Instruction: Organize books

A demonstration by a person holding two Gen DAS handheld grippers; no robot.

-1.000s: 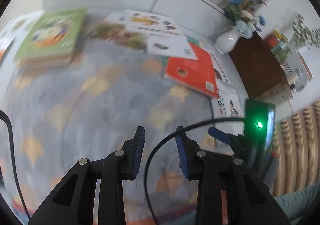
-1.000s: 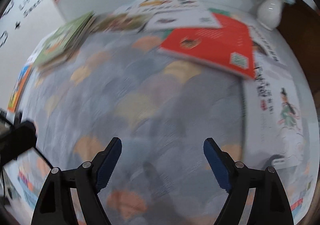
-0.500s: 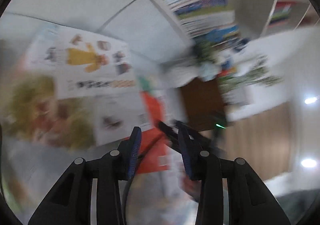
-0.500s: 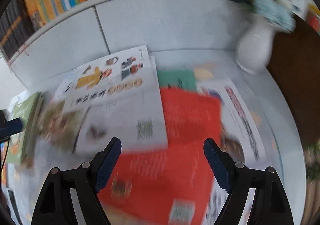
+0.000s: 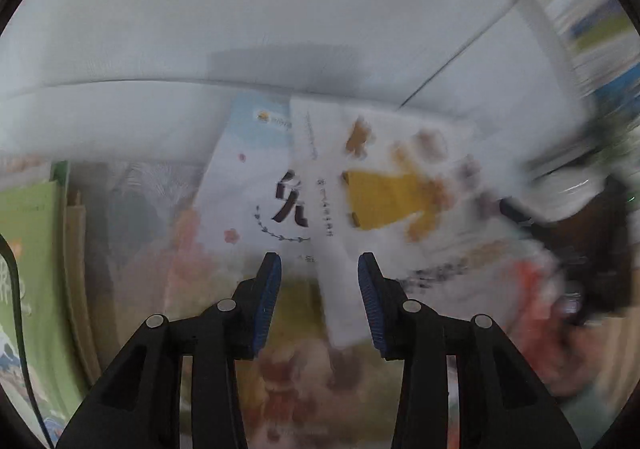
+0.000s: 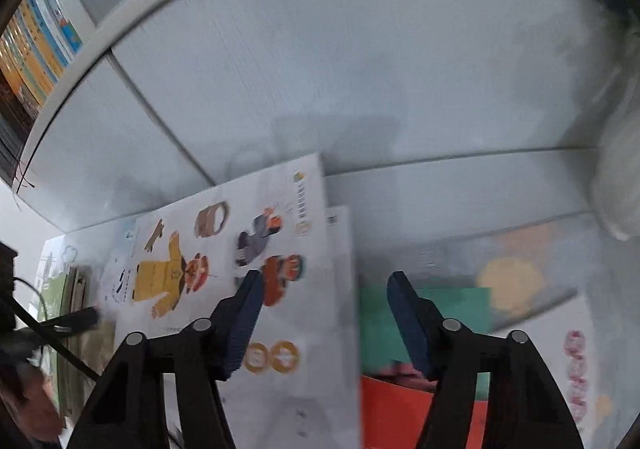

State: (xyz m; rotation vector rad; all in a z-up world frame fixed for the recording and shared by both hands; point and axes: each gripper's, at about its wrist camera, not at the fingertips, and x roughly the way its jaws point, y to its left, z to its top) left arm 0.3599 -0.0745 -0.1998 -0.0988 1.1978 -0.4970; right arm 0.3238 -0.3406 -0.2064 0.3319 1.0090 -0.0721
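Over the left wrist view, the left gripper point(image 5: 319, 269) hangs with jaws apart and empty above a white book point(image 5: 384, 185) overlapping a pale book point(image 5: 248, 185); a green book point(image 5: 28, 269) lies left. Right view: the right gripper point(image 6: 322, 281), jaws closing on nothing, straddles the white book's point(image 6: 280, 249) edge beside a teal book point(image 6: 460, 313) and a red book point(image 6: 396, 413).

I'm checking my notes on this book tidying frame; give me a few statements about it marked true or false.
1. The white picture book has a figure in a yellow coat on its cover. True.
2. The right gripper holds a book. False: its jaws are closing, with nothing clamped between them.
3. A green book lies beside the white one. True.
4. The left gripper has its jaws fully shut. False: a gap shows.
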